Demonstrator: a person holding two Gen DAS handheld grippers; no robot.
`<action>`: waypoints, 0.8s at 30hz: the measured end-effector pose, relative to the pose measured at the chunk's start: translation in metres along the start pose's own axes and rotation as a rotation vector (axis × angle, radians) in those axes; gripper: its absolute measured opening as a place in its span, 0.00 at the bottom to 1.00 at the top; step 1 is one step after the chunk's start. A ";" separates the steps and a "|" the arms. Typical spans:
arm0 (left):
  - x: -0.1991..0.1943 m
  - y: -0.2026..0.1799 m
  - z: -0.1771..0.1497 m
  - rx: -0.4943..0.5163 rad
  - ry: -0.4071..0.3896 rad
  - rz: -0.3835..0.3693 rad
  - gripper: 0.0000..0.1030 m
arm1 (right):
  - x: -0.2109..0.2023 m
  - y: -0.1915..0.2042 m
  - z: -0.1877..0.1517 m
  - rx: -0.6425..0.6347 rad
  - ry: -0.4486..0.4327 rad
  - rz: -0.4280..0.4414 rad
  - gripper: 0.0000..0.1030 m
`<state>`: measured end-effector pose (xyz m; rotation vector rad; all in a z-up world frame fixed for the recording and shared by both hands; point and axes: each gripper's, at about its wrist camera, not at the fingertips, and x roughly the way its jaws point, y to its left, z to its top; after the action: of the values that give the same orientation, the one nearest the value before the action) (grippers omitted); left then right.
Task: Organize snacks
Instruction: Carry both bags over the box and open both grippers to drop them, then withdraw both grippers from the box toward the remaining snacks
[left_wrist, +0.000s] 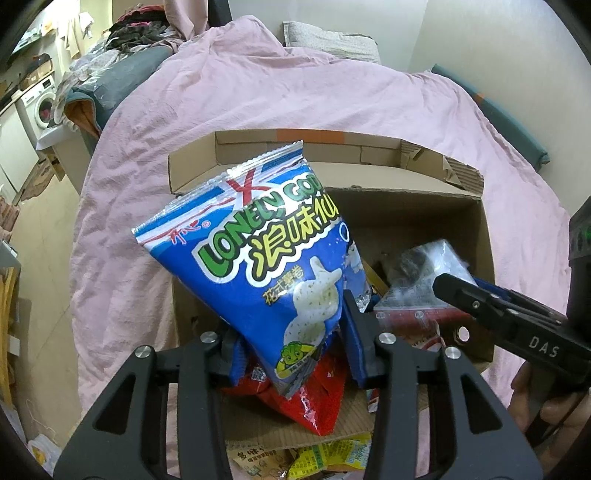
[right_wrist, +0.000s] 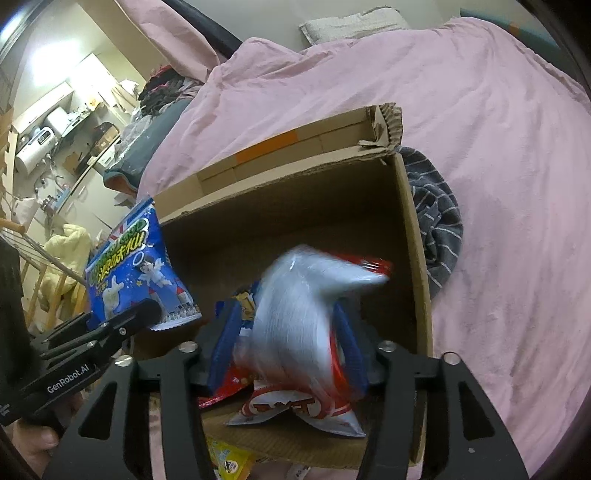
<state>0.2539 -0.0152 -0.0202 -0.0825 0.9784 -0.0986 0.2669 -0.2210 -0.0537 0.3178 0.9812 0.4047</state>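
Observation:
My left gripper (left_wrist: 291, 325) is shut on a blue "Lonely God" snack bag (left_wrist: 266, 258) and holds it upright over the front left of an open cardboard box (left_wrist: 484, 236); the bag also shows in the right wrist view (right_wrist: 136, 273). My right gripper (right_wrist: 288, 332) is shut on a white and red snack bag (right_wrist: 295, 317), blurred, inside the box (right_wrist: 413, 236). A red snack bag (left_wrist: 317, 398) lies on the box's front flap. The right gripper reaches in from the right in the left wrist view (left_wrist: 480, 306).
The box sits on a bed with a pink cover (left_wrist: 258, 99). A grey striped cloth (right_wrist: 439, 218) lies beside the box's right wall. Yellow snack packets (left_wrist: 325, 454) lie at the front. Floor and a washing machine (left_wrist: 40, 107) are to the left.

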 end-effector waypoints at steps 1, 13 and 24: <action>0.000 0.000 0.000 0.001 0.002 -0.002 0.48 | -0.001 0.000 0.000 0.002 -0.004 -0.001 0.66; -0.005 0.003 0.000 -0.023 -0.019 0.016 0.84 | -0.014 0.001 0.005 -0.026 -0.061 -0.060 0.96; -0.011 0.003 -0.007 0.011 -0.046 0.035 0.84 | -0.020 0.000 0.004 -0.021 -0.067 -0.050 0.96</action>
<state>0.2422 -0.0111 -0.0150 -0.0575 0.9326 -0.0698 0.2607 -0.2307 -0.0367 0.2858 0.9167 0.3565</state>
